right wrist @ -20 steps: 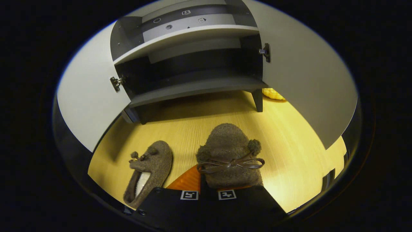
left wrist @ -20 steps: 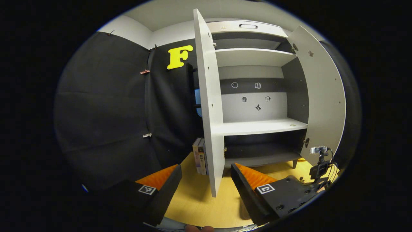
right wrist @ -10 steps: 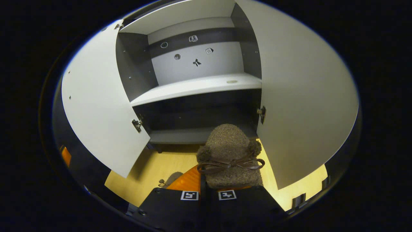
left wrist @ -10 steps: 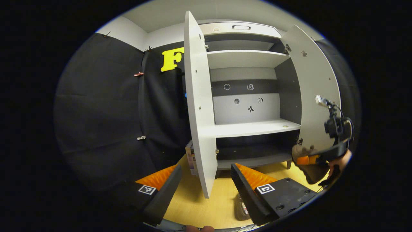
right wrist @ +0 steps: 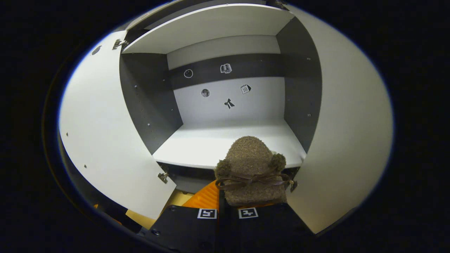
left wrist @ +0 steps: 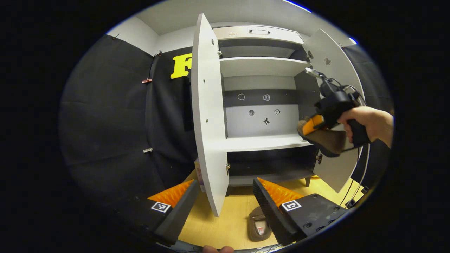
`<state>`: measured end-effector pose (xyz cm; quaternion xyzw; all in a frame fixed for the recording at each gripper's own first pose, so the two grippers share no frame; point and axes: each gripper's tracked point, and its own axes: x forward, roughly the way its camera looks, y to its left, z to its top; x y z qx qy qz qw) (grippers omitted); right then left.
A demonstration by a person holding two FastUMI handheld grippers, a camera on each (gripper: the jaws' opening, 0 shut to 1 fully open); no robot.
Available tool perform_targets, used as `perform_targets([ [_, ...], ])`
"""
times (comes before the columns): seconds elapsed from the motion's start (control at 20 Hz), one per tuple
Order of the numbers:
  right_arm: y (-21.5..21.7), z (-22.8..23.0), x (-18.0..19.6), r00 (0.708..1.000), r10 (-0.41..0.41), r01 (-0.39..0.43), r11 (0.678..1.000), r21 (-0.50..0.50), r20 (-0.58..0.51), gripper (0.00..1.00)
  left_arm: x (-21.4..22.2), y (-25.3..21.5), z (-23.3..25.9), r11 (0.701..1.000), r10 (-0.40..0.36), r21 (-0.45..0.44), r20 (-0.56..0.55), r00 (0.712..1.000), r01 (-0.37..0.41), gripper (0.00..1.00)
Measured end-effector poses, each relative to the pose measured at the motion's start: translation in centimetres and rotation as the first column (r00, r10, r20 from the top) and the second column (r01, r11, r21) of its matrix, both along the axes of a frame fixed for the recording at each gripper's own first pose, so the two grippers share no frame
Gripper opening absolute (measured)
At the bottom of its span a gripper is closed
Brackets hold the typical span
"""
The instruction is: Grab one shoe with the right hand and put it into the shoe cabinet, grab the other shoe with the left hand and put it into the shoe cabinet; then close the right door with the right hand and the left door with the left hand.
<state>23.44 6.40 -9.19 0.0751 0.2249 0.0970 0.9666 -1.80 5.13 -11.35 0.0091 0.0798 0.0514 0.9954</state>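
Observation:
My right gripper (right wrist: 239,196) is shut on a fuzzy brown shoe with a bow (right wrist: 251,165), held in the air at the front edge of the cabinet's white middle shelf (right wrist: 207,147). In the left gripper view, a hand holds that right gripper (left wrist: 309,126) and its shoe (left wrist: 327,142) by the open right door (left wrist: 330,66). The other brown shoe (left wrist: 258,225) lies on the wooden floor before the cabinet. My left gripper (left wrist: 225,182) is open and empty above the floor, with the edge of the open left door (left wrist: 207,116) just beyond its fingers.
Both cabinet doors stand wide open, the left one (right wrist: 102,140) and the right one (right wrist: 348,140) flanking the shelf. A dark lower compartment (left wrist: 270,165) lies under the middle shelf. Books (left wrist: 197,172) stand on the floor left of the cabinet. Cables (left wrist: 351,200) trail at the right.
My right gripper has lifted its shoe from the floor up to the middle shelf's height. My left gripper stayed open and shifted slightly, so the floor shoe now shows.

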Motion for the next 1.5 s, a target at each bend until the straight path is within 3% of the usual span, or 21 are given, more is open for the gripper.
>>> perform_targets([
  [0.45,0.4,1.7,14.8,0.998,-0.053,0.054,0.999,-0.008,0.044,0.07,0.1,0.3,-1.2,0.998,0.045,-0.033,-0.023,0.999,-0.045,0.98],
  [0.8,-0.3,-2.3,22.5,0.994,-0.108,0.108,0.993,-0.036,0.015,0.07,0.7,1.3,-2.8,0.994,0.099,-0.037,-0.060,0.993,-0.101,0.98],
  [1.15,-1.2,-5.5,24.7,0.985,-0.164,0.162,0.986,-0.041,-0.054,0.08,1.4,1.5,-3.6,0.992,0.115,-0.040,-0.083,0.990,-0.119,0.98],
  [1.25,-1.1,-5.5,24.4,0.985,-0.163,0.160,0.986,-0.053,-0.056,0.16,1.6,1.4,-3.8,0.992,0.113,-0.045,-0.087,0.990,-0.117,0.98],
  [1.4,-0.6,-5.2,23.4,0.987,-0.147,0.145,0.989,-0.034,-0.067,0.19,1.9,1.1,-3.8,0.993,0.100,-0.050,-0.086,0.991,-0.104,0.98],
  [1.5,-0.1,-4.4,22.4,0.991,-0.126,0.125,0.992,-0.025,-0.052,0.34,2.1,0.9,-3.9,0.995,0.089,-0.044,-0.084,0.992,-0.093,0.98],
])
